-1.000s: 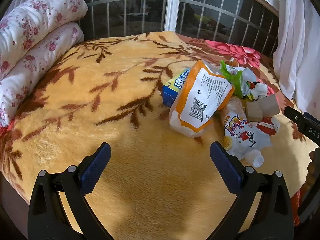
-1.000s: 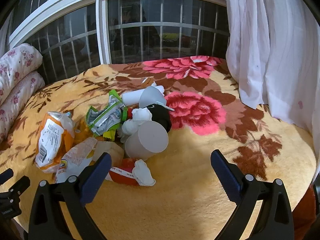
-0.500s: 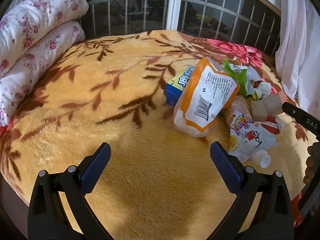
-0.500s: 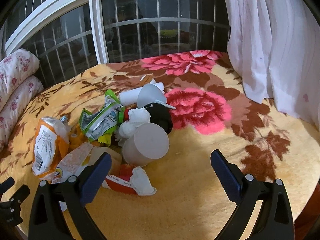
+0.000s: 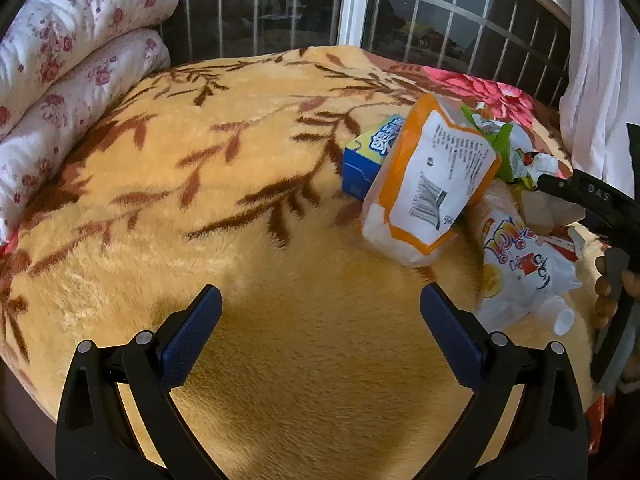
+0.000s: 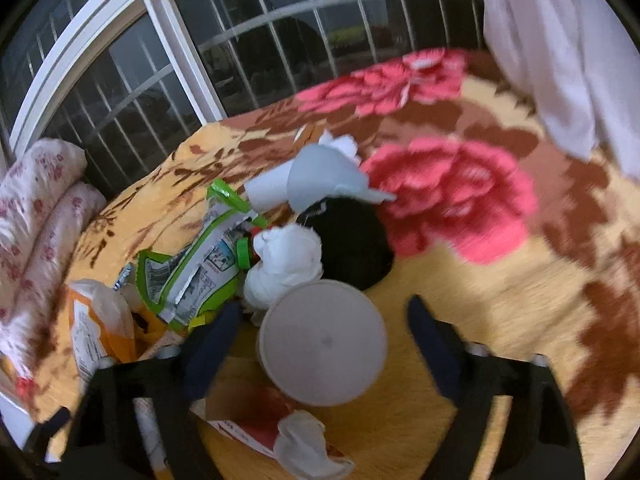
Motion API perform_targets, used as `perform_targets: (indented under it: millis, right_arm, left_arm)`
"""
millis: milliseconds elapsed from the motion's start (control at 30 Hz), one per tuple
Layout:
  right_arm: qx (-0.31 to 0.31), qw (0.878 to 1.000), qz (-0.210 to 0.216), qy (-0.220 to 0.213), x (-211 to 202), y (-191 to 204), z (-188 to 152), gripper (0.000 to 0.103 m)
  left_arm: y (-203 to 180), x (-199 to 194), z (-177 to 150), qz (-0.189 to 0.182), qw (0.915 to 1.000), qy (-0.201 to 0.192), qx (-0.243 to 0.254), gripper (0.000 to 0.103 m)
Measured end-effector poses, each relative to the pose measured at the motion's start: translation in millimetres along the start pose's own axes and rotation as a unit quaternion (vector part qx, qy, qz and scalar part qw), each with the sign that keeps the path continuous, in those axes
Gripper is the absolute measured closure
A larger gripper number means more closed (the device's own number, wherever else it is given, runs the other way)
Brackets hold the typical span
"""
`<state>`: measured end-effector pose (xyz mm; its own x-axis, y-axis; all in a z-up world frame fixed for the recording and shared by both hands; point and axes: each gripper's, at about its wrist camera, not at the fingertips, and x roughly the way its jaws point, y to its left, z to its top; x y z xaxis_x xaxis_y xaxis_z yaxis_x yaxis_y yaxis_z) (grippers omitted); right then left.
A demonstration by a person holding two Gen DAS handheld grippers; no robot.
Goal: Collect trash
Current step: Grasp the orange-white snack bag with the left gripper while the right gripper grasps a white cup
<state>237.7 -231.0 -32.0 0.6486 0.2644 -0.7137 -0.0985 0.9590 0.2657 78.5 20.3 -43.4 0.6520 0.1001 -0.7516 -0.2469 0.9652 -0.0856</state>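
Left wrist view: your left gripper (image 5: 320,312) hangs over bare yellow blanket (image 5: 200,208), jaws spread wide with nothing between them. The trash pile sits ahead and to the right of it, well apart from the fingertips: an orange-and-white snack bag (image 5: 430,188) leans on a blue box (image 5: 366,160), a green wrapper (image 5: 506,148) lies behind it, and a white printed pouch (image 5: 524,264) with a spout lies nearest the right edge. Your right gripper (image 5: 592,200) pokes in from the right over the pile, with your fingers (image 5: 608,292) on its handle (jaw state not readable from here). Floral pillows (image 5: 60,80) are stacked far left by the barred window (image 5: 360,4). Right wrist view (blurred, so details are soft): your right gripper (image 6: 320,328) is low over the pile, jaws spread, straddling the round base of a white paper cup (image 6: 322,344) lying on its side; I cannot tell whether either finger touches it. Just beyond the cup are crumpled white tissue (image 6: 288,264), something black (image 6: 352,244), a pale funnel-like cup (image 6: 324,180), and the green wrapper (image 6: 200,264) to the left. A red-and-white wrapper (image 6: 256,420) lies under the cup's near side, and the orange bag (image 6: 100,328) is far left. A white curtain (image 6: 560,52) hangs top right.
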Motion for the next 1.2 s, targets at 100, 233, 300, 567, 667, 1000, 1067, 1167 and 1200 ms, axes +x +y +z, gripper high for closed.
perform_targets:
  millis: [100,233,300,567,667,1000,1067,1167,1200]
  right_arm:
    - [0.002,1.0,0.02,0.014,8,4,-5,0.053]
    - [-0.003,1.0,0.027,-0.002,2,6,-6,0.055]
    - [-0.001,0.999,0.037,-0.022,-8,3,-6,0.055]
    - [0.026,0.988,0.124,-0.088,-78,-20,-5,0.055]
    - [0.017,0.989,0.105,-0.103,-99,-25,-7,0.055]
    - [-0.021,0.989,0.085,-0.115,-145,-27,-47,0.055]
    - [-0.022,0.99,0.088,-0.11,-145,-27,-52,0.055]
    - [-0.023,0.99,0.094,-0.101,-141,-27,-57,0.055]
    - [-0.024,0.991,0.093,-0.098,-138,-27,-58,0.055]
  left_arm:
    - [0,2,-2,0.001,1.0,0.002,-0.001,0.006]
    - [-2,2,-3,0.002,1.0,0.004,0.001,0.006]
    - [-3,1,-3,0.001,1.0,0.003,0.003,0.006]
    - [-5,-3,-1,-0.001,1.0,0.002,0.01,0.006]
    - [-9,-7,6,-0.009,0.9998,-0.004,0.019,0.006]
    - [-49,16,49,-0.039,0.9948,0.0,0.093,0.006]
    - [-58,27,54,-0.044,0.9929,0.011,0.11,0.006]
    - [-69,40,57,-0.025,0.9909,0.011,0.132,0.007]
    - [-72,42,57,-0.014,0.9901,-0.002,0.14,0.009]
